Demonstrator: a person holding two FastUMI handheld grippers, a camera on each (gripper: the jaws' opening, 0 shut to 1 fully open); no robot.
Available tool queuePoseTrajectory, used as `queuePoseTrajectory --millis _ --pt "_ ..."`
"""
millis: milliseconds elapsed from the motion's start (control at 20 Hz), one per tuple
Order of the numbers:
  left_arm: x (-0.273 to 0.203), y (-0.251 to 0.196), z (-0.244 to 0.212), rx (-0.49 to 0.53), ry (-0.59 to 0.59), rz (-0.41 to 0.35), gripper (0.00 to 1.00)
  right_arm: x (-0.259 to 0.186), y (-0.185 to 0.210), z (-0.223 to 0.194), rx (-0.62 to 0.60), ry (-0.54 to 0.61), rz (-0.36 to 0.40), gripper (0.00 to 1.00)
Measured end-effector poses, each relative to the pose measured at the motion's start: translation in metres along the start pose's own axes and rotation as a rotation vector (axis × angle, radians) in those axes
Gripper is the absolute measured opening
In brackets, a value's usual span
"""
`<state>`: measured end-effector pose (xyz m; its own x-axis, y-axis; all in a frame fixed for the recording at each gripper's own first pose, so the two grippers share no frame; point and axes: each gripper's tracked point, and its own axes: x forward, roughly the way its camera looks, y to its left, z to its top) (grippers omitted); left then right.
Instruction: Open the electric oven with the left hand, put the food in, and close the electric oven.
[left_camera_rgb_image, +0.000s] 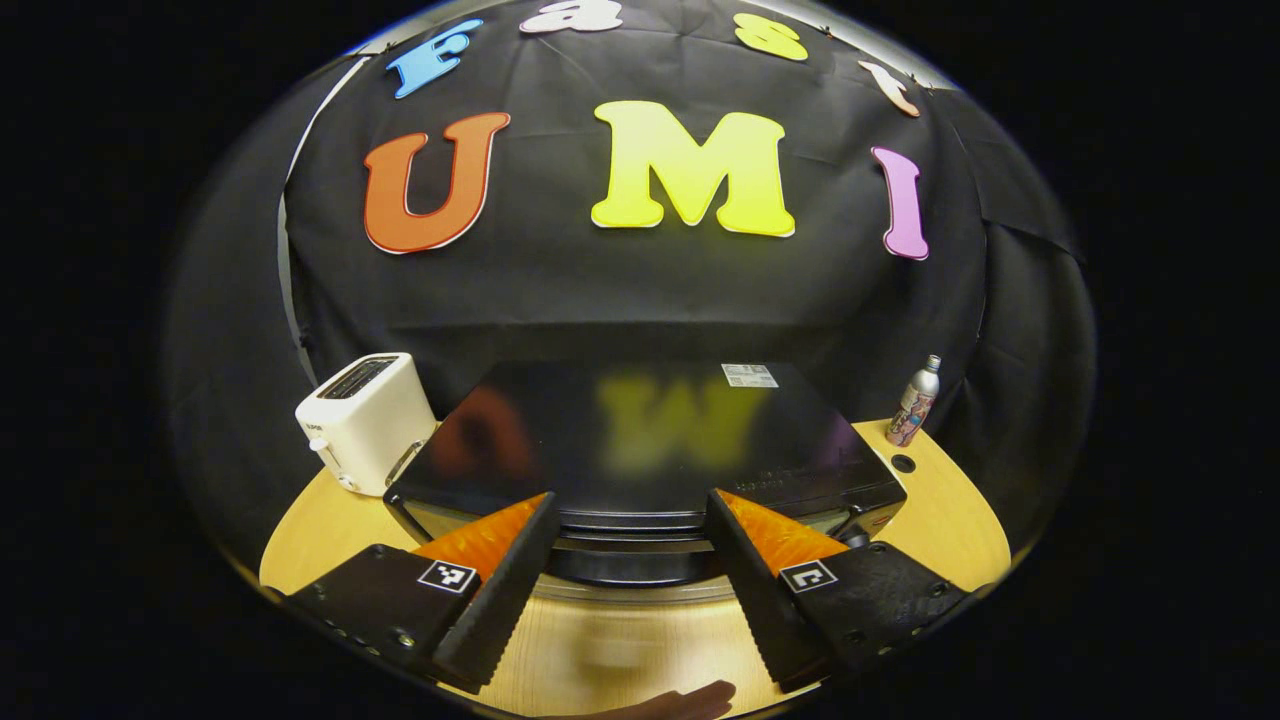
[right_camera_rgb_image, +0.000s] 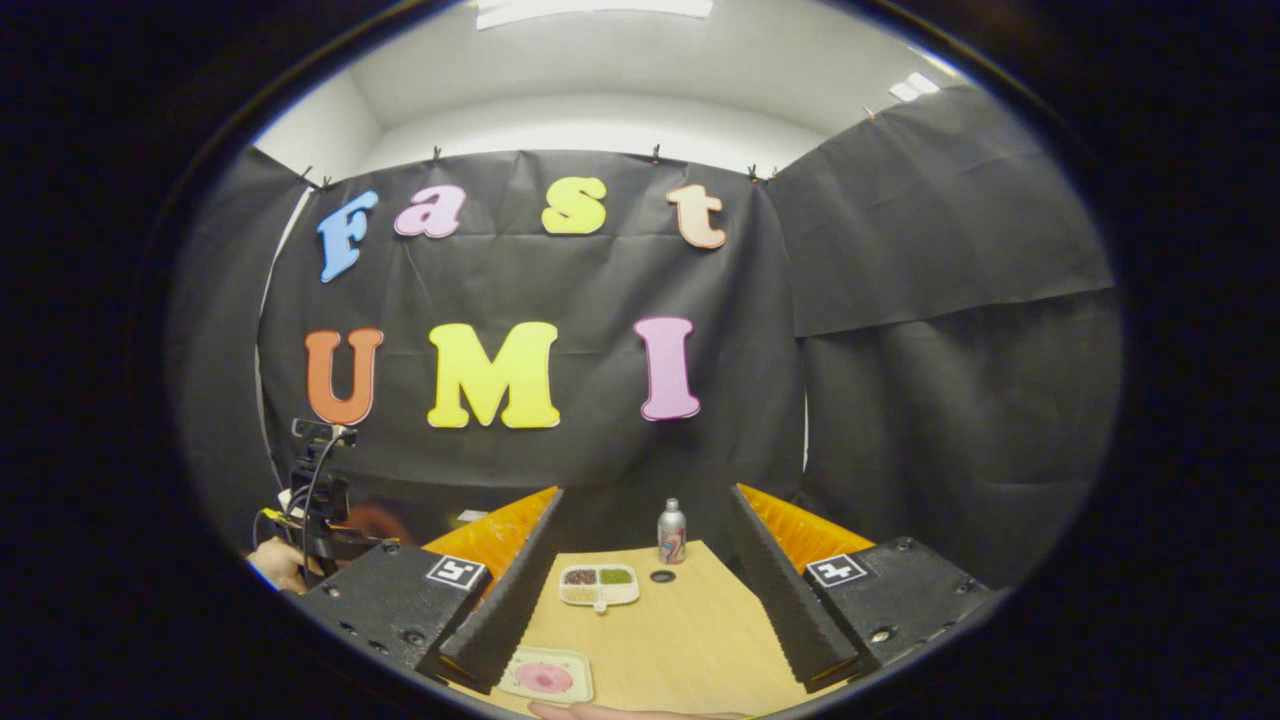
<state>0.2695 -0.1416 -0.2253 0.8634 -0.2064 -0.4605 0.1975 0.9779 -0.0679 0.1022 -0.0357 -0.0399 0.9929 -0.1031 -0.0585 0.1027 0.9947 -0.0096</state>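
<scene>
Left tongs (left_camera_rgb_image: 630, 545) gape wide at the oven (left_camera_rgb_image: 640, 450); right tongs (right_camera_rgb_image: 645, 580) wide above food tray (right_camera_rgb_image: 599, 585)

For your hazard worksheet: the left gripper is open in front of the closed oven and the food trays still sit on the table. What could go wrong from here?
1. The left gripper sits close to the oven front with its jaws open; it may miss the handle or slip off while pulling.
2. The toaster stands right beside the oven, so a wide swing might knock it.
3. The right gripper hangs open above the food tray; reaching past it could tip the bottle behind.
</scene>
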Motion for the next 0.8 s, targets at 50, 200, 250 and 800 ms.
queuePoseTrajectory --millis 50,200,250,800 --pt "-0.003 0.000 0.000 0.027 -0.015 0.000 0.94 0.001 0.007 -0.001 0.005 0.009 0.008 0.98" --pt "-0.009 0.000 -0.004 0.019 -0.017 0.002 0.94 -0.001 0.017 -0.007 0.013 0.040 0.032 0.98" --pt "-0.013 0.000 -0.005 0.018 -0.022 0.003 0.94 -0.005 0.018 -0.009 0.025 0.047 0.038 0.99" --pt "-0.034 -0.014 -0.092 -0.037 0.126 -0.039 0.94 -0.063 -0.032 -0.023 0.039 0.074 0.007 1.00"
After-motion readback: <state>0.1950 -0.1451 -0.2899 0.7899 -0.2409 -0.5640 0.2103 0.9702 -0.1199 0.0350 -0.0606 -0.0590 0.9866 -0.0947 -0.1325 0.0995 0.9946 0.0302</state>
